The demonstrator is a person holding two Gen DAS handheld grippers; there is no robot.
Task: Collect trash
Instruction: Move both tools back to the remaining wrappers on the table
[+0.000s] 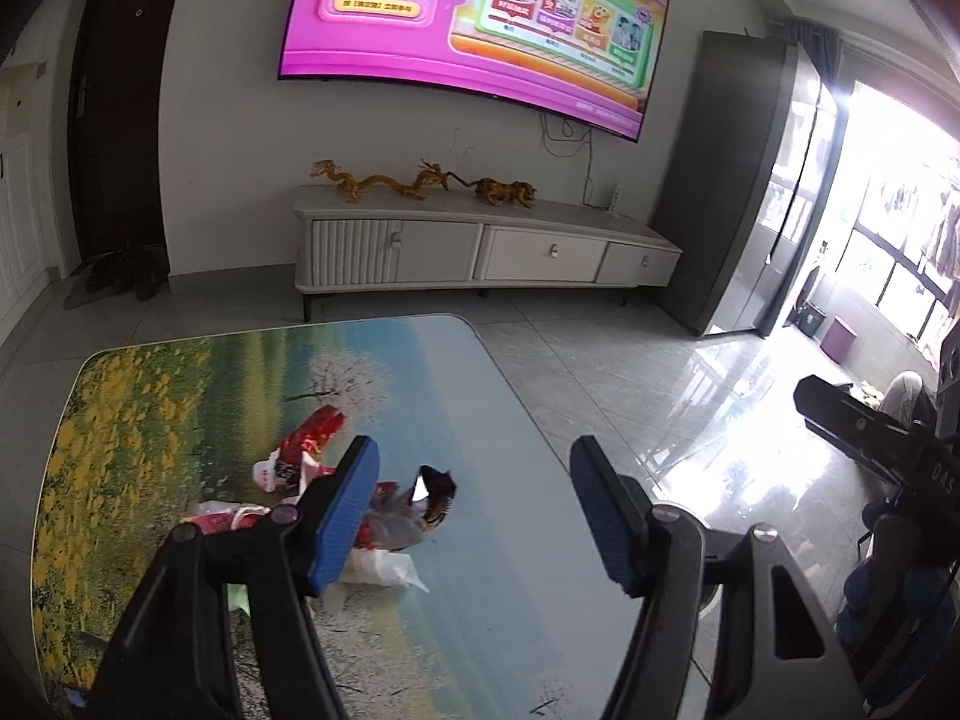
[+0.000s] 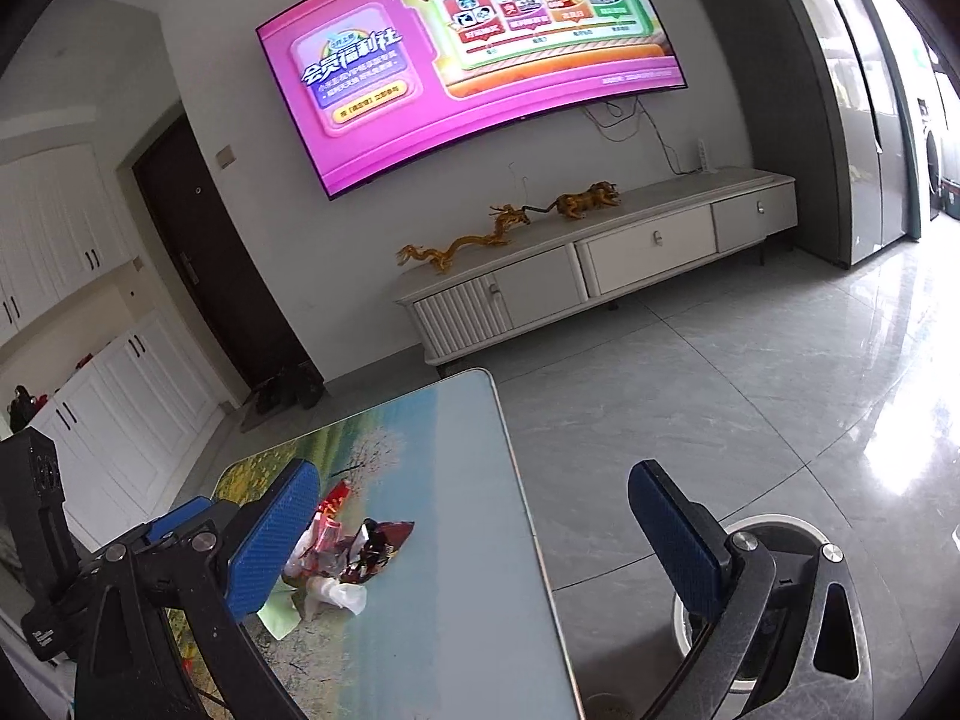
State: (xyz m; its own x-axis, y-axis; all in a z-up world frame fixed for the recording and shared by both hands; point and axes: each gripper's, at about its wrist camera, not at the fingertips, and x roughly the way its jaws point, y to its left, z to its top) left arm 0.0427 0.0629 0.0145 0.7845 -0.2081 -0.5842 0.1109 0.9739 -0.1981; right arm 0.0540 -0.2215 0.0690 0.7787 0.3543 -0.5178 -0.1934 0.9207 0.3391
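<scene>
A heap of wrappers [image 1: 336,504] lies on the counter [image 1: 510,540], toward its left half in the left wrist view; beyond the counter's far edge a low cabinet [image 1: 480,246] stands against the wall, figurines [image 1: 420,183] on top, a screen [image 1: 468,18] above; a door [image 1: 120,120] lies left of the cabinet; a round bin [image 2: 774,594] sits on the floor right of the counter.

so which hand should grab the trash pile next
Left, probably. The left gripper is open over the table with the trash right beside its fingers; the right gripper reaches past the table edge above the bin.
</scene>
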